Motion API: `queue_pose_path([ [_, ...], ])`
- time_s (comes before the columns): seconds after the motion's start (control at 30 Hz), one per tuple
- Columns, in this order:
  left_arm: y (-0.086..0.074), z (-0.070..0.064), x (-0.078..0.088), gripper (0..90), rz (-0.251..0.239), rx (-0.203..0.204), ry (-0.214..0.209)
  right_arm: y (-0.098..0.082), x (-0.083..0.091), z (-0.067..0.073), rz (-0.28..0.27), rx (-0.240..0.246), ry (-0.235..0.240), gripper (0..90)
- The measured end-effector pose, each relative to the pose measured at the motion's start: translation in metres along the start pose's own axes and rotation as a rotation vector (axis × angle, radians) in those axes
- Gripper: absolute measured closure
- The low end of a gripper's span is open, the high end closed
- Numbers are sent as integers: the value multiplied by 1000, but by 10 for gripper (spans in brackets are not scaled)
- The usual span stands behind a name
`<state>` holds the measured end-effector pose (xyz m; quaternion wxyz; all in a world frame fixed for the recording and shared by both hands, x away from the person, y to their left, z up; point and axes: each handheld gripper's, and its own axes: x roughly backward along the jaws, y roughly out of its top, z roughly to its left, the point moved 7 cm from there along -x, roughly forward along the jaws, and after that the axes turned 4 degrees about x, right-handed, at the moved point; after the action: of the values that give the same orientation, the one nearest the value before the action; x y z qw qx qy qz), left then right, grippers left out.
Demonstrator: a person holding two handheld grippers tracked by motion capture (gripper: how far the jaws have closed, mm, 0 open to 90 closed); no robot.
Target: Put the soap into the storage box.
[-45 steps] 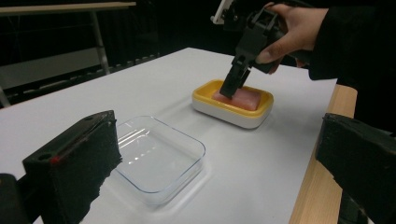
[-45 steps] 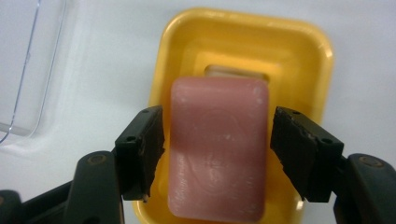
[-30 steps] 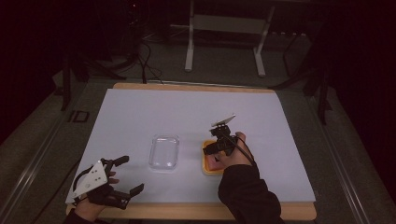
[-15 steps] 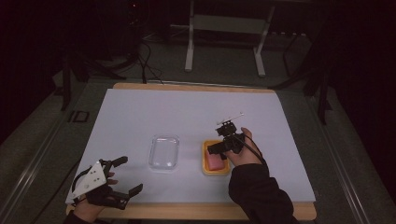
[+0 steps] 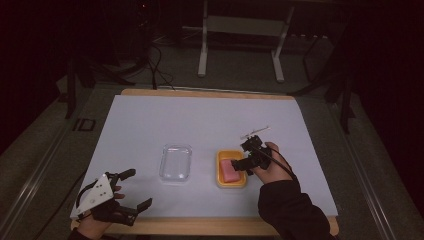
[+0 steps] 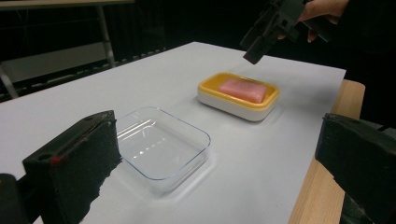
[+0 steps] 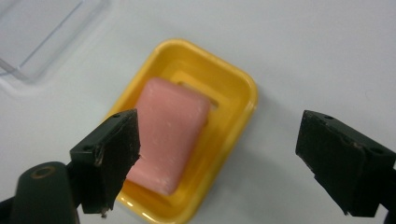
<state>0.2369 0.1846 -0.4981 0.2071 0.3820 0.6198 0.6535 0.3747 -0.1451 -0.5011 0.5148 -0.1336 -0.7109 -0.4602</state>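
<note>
The pink soap (image 7: pixel 169 133) lies in the yellow dish (image 7: pixel 239 93), just right of the clear tray (image 5: pixel 175 163). The right gripper (image 7: pixel 233 158) hangs above the dish, its jaws just opened wide, soap below and free between them. The left gripper (image 5: pixel 131 190), jaws spread and empty, sits well left of the dish.

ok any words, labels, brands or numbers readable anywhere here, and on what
None can be read: the pink soap bar, the yellow soap dish, the clear lid and the white table sheet bear no print.
A small dark framed mark on the floor left of the table may be a sign: too small and dim to read.
</note>
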Motion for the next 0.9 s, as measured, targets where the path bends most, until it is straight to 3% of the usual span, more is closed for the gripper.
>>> queue_pose_path([
  [0.1, -1, 0, 1, 2, 2, 0, 3, -8, 1, -4, -23, -8, 11, 136],
  [0.47, -3, 0, 3, 2, 11, 3, 18, -32, 17, -26, -133, -38, -24, 135],
  [0.57, -4, 0, 3, 2, 14, 3, 22, -41, 21, -30, -155, -27, -26, 135],
  [0.9, -4, 0, 2, 2, 22, 2, 21, -68, 26, -35, -174, -27, -16, 134],
])
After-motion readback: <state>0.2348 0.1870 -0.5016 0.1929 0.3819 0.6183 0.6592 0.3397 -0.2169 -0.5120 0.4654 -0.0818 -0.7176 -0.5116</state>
